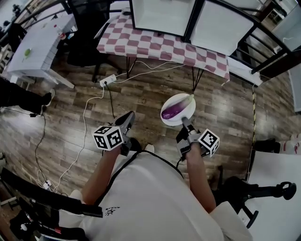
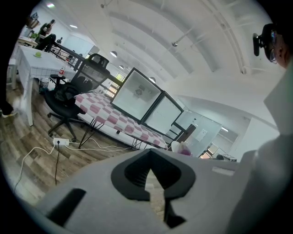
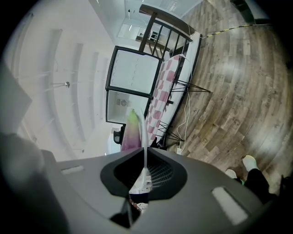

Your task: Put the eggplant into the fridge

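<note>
A purple eggplant (image 1: 175, 110) with a green stem end lies on a white plate (image 1: 187, 101), held out over the wooden floor. My right gripper (image 1: 185, 122) is shut on the plate's near rim. In the right gripper view the plate (image 3: 145, 132) shows edge-on between the jaws, with the eggplant (image 3: 130, 133) to its left. My left gripper (image 1: 128, 117) hangs to the left of the plate with its jaws together and nothing in them; its tips (image 2: 149, 160) meet in its own view. A black-framed two-door cabinet (image 1: 162, 14) stands ahead on a checkered table (image 1: 141, 40).
White cables and a power strip (image 1: 107, 80) lie on the floor in front of the table. A black office chair (image 1: 87, 42) and a white desk (image 1: 33, 47) stand at the left. A black railing (image 1: 263, 42) runs at the right.
</note>
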